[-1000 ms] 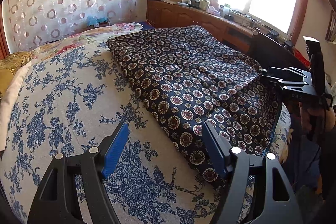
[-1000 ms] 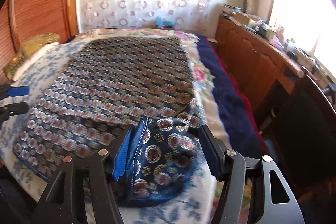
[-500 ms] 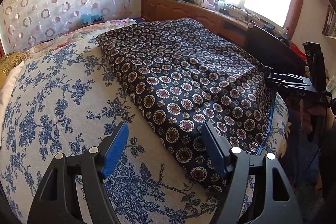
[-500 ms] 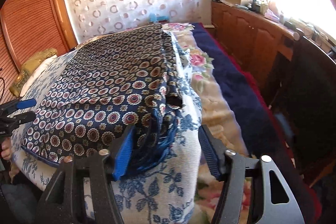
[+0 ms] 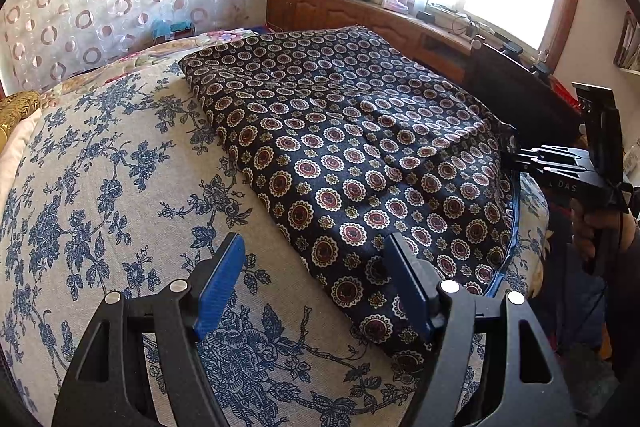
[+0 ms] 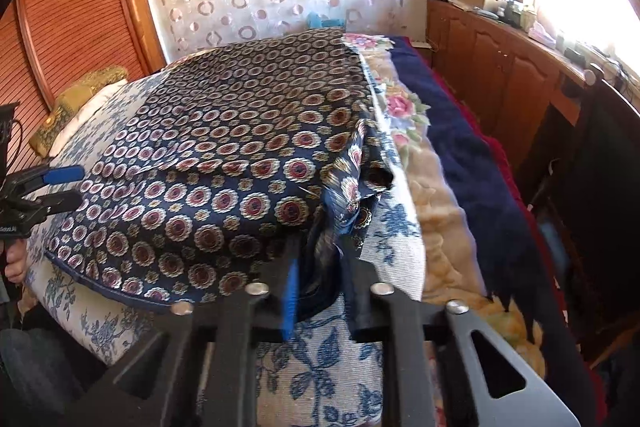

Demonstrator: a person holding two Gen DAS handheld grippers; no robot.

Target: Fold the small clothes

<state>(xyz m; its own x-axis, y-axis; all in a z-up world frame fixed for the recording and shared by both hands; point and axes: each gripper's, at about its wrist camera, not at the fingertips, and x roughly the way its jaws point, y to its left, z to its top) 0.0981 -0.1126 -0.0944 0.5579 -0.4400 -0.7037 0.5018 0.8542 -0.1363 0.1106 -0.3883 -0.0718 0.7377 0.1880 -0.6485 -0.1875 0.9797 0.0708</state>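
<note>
Left wrist view: dark patterned garment (image 5: 360,163) spread flat across a blue floral bedspread (image 5: 100,187), filling the frame from twelve to four o'clock. Thin, light, limp fabric by the look of it, likely to sag and slide once lifted; best taken at a corner or hemmed edge, both near corners together. Left gripper (image 5: 316,287) at six o'clock, blue fingers (image 5: 219,287) spread wide and empty, one over bare bedspread, the other over the garment's near edge; contact hard to judge. At three o'clock, right gripper (image 5: 516,159) reaching the garment's corner.

Right wrist view: same garment lying from ten to one o'clock, its near corner bunched and drawn down to six o'clock. Right gripper (image 6: 320,267) with fingers just closed and pinching that bunched corner, blue pad (image 6: 291,295) pressed into the folds. Left gripper at nine o'clock beside the garment's opposite edge, parted, holding nothing.
</note>
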